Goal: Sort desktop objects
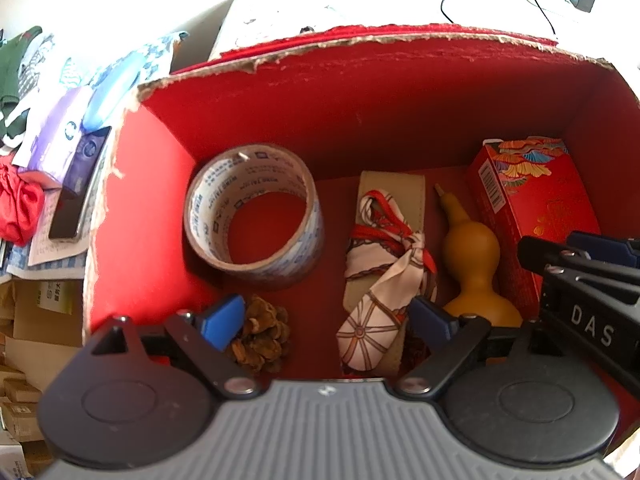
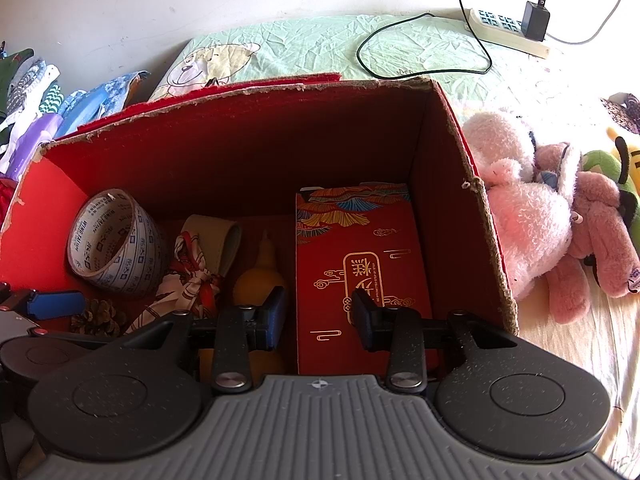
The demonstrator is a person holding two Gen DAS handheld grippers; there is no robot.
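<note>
in the left wrist view, the left claw (image 1: 325, 320) hangs over the open red cardboard box (image 1: 360, 92) with its blue-padded fingers spread wide and nothing between them. a pine cone (image 1: 262, 334) sits just beside its left pad. ahead and to the left stands a roll of printed packing tape (image 1: 254, 210), tilted against the box floor. straight ahead lies a beige strap tied with a patterned scarf (image 1: 386, 268), and just right of it a yellow gourd (image 1: 474, 264) lies next to the right pad. further right a red gift carton (image 1: 532, 208) leans along the box wall, with the right claw (image 1: 568, 256) over it.

in the right wrist view, the right claw (image 2: 320, 312) is part open, holding nothing, its right pad over the red gift carton (image 2: 360, 248) and its left pad over the yellow gourd (image 2: 260, 276). the tape roll (image 2: 116, 240), scarf (image 2: 192, 280) and pine cone (image 2: 98, 318) lie to the left. a pink plush toy (image 2: 532, 208) rests outside the box, to the right.
</note>
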